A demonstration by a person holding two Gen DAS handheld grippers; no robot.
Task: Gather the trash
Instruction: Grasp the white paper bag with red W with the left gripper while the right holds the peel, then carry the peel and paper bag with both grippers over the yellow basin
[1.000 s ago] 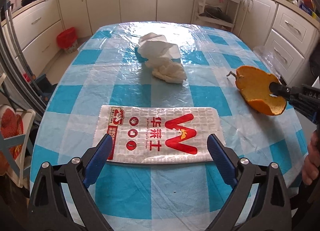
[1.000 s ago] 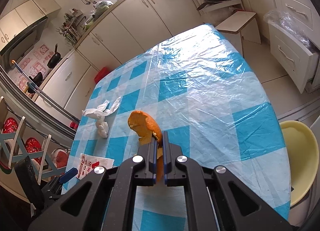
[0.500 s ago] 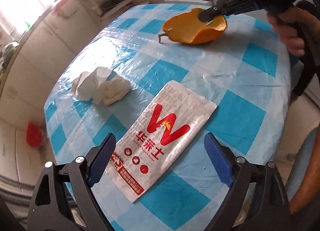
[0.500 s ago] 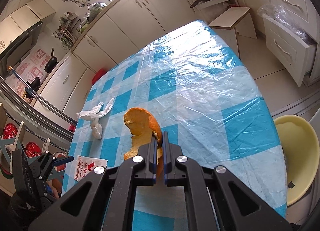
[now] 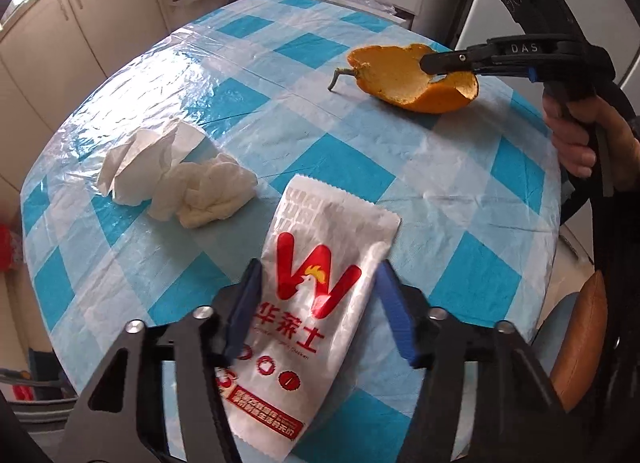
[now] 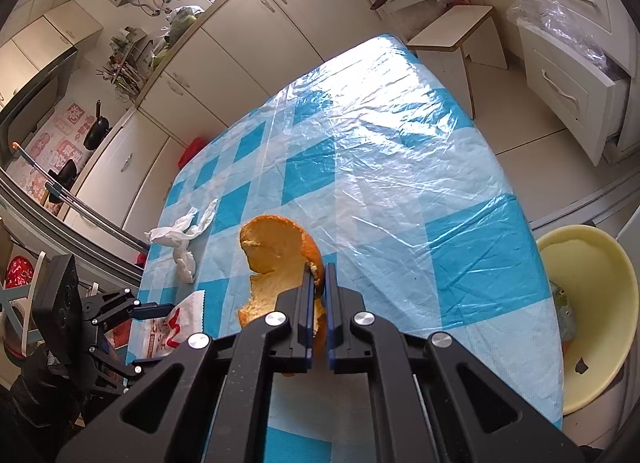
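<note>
A white snack wrapper (image 5: 316, 223) with a red W lies lengthwise between the blue pads of my left gripper (image 5: 318, 275). Its jaws are closing; both pads touch the wrapper's edges and it bows up between them. The same wrapper (image 6: 176, 327) shows in the right wrist view at the table's near left corner. My right gripper (image 6: 319, 269) is shut on an orange peel (image 6: 272, 251) and holds it just above the tablecloth. From the left wrist view the peel (image 5: 404, 83) hangs at the far right. Crumpled white tissues (image 5: 176, 175) lie to the wrapper's left.
The table (image 5: 460, 183) wears a blue-and-white checked cloth under clear plastic. A pale yellow bin (image 6: 592, 247) stands on the floor at the table's right side. A small stool (image 6: 452, 27) and kitchen cabinets lie beyond. A hand (image 5: 576, 143) grips the right tool.
My left gripper rolled until the wrapper ran lengthwise between its pads, then narrowed its jaws onto the wrapper's edges. The right gripper kept the peel almost still.
</note>
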